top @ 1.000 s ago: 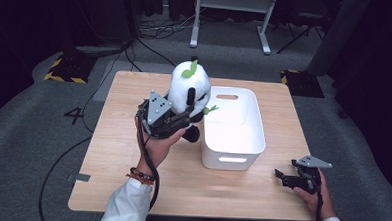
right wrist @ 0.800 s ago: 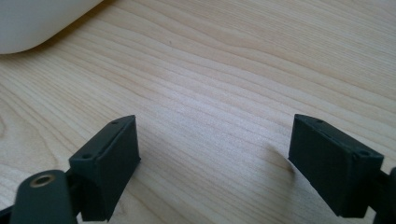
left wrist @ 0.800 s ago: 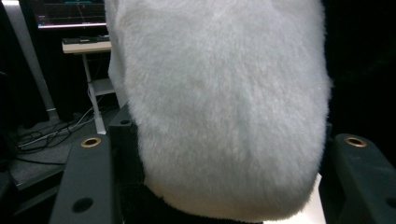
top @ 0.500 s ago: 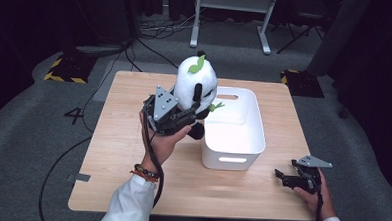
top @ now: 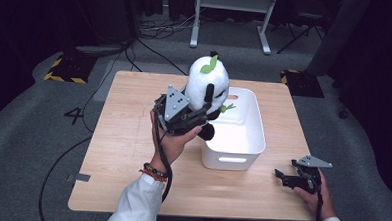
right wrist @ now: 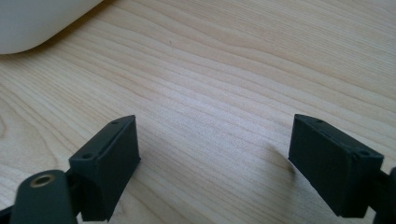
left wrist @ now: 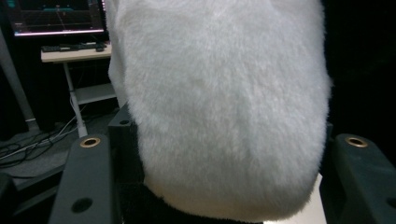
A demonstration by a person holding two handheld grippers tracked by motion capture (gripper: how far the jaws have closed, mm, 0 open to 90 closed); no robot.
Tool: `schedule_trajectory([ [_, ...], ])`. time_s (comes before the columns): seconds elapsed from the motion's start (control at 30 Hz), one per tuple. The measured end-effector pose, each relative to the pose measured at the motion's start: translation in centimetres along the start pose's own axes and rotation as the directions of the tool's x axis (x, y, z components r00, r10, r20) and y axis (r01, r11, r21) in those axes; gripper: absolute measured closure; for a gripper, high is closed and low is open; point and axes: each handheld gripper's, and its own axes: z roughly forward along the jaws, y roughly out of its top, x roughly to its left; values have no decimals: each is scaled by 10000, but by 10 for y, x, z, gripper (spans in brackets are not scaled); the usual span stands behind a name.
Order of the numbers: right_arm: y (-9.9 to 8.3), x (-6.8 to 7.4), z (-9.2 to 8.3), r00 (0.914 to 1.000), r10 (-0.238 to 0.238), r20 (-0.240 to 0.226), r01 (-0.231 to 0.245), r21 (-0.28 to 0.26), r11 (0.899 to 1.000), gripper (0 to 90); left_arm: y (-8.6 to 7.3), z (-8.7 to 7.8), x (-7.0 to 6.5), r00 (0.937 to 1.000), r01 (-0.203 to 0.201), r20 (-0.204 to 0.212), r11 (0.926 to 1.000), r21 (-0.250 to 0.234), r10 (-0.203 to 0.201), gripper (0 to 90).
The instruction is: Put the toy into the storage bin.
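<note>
The left gripper (top: 196, 115) had its jaws clamped about half-closed on a plush panda (top: 208, 86), white fur bulging between them in the left gripper view (left wrist: 224, 116). The toy hung upright in the air, above the near-left rim of the white bin (top: 235, 142), its head topped with a green leaf and 1 black foot dangling just outside the bin wall. Gripping the soft body low and from the side probably kept the bulky head from flopping and left the bottom free to go into the bin first.

The bin sat right of centre on the wooden surface (top: 122, 137), its open top facing up, with nothing visible inside. Judging by this, the panda was being carried over the rim to be dropped in, and the step seemed about halfway done: lifted, but not yet centred over the opening.

The right gripper (top: 286, 177) rested low at the surface's near-right corner, well apart from the bin, its 2 jaws spread wide with bare wood between them (right wrist: 210, 154). It held nothing, likely parked there to stay out of the way.
</note>
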Motion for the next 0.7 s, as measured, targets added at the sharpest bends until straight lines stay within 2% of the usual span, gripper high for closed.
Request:
schedule_trajectory([
  [0.2, 0, 0, 0, 10000, 3, -4, -3, -1, 10000, 161, 0, 9, -9, 9998, -1, 190, 10000, 4, 1, 370],
  [0.37, 0, 0, 0, 10000, -1, 0, 1, -2, 10000, 161, 0, 17, -15, 9994, 154, 320, 9999, -34, -153, 370],
  [0.7, 0, 0, 0, 10000, 6, -43, -6, 4, 10000, 162, -4, 33, -31, 9984, -25, 565, 9999, 122, 18, 369],
])
